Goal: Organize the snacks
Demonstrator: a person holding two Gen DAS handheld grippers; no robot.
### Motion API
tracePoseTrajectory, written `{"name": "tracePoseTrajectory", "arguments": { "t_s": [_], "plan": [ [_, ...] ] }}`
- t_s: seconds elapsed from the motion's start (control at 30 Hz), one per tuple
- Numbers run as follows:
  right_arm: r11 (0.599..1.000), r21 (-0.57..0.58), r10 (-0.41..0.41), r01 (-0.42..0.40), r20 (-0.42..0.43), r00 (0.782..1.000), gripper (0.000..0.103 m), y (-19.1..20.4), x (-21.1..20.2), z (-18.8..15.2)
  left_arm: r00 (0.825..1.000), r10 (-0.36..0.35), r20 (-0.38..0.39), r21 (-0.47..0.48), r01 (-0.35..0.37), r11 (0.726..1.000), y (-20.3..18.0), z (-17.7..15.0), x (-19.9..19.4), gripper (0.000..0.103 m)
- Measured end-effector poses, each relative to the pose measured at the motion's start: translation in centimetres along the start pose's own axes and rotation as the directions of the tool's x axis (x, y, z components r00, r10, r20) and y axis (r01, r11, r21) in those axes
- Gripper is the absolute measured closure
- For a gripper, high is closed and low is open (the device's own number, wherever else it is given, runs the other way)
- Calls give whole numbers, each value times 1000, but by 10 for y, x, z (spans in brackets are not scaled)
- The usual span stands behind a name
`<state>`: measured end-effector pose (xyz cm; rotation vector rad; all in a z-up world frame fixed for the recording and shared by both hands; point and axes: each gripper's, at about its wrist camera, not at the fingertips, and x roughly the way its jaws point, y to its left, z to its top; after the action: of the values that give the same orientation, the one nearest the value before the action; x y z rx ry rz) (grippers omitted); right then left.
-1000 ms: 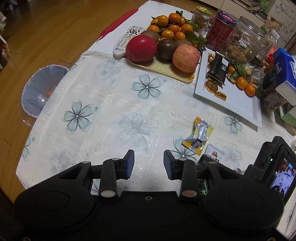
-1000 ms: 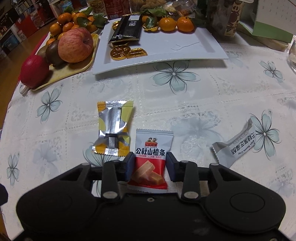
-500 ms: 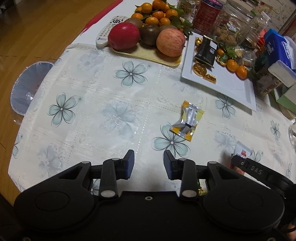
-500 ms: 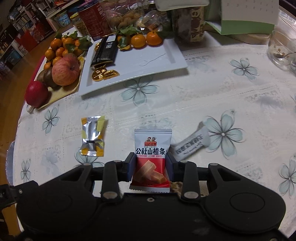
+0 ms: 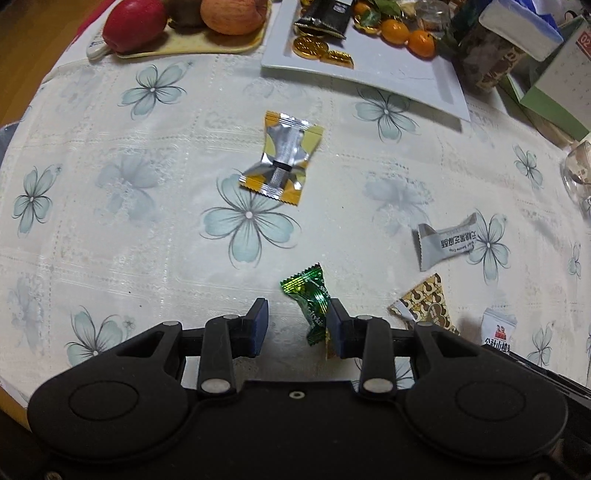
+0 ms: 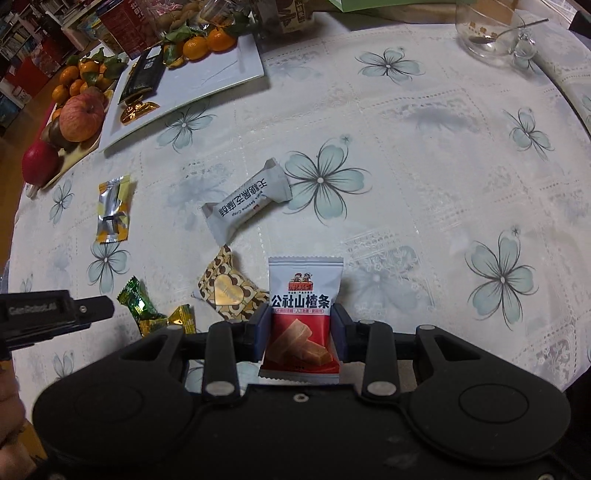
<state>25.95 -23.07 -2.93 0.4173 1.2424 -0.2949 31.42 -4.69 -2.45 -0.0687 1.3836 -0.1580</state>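
My right gripper point(image 6: 300, 328) is shut on a red and white hawthorn snack packet point(image 6: 303, 314), held above the flowered tablecloth; the packet also shows in the left wrist view point(image 5: 496, 332). My left gripper point(image 5: 297, 325) is open, low over the table, with a green foil candy point(image 5: 312, 299) lying against the inner side of its right finger. A yellow and silver packet point(image 5: 282, 162), a grey sesame crisp packet point(image 5: 447, 242) and a brown patterned packet point(image 5: 424, 306) lie loose on the cloth. The white snack plate point(image 5: 388, 70) stands at the back.
A fruit tray point(image 5: 192, 40) with apples sits at the back left. Jars and boxes point(image 5: 491, 55) crowd the back right. A glass bowl with a spoon point(image 6: 491, 33) stands at the far right. The table edge drops off on the left.
The right gripper has lifted the hawthorn packet and pulled back. The left gripper has moved forward and right, so the green candy now lies between its fingers.
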Motion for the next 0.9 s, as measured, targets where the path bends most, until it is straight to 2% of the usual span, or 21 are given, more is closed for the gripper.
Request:
{"name": "tracePoseTrajectory", "arguments": {
  "t_s": [0.3, 0.63, 0.73, 0.77, 0.9],
  "plan": [
    [997, 39, 70, -70, -6, 998, 67, 0, -19, 8, 1000, 11, -10, 5, -11, 1000, -15, -1, 19, 58],
    [995, 38, 91, -90, -40, 995, 67, -5, -23, 7, 996, 88, -13, 9, -88, 996, -26, 3, 35, 58],
    [996, 36, 87, -86, -41, 995, 67, -5, -23, 6, 996, 83, -19, 14, -83, 996, -27, 1, 37, 67],
    [996, 33, 87, -86, -41, 995, 67, -5, -24, 6, 997, 80, -16, 14, -80, 997, -27, 1, 37, 78],
    [995, 28, 94, -93, -36, 995, 67, -7, -26, 6, 995, 96, 34, 11, -96, 995, -24, 0, 27, 79]
  ]
}}
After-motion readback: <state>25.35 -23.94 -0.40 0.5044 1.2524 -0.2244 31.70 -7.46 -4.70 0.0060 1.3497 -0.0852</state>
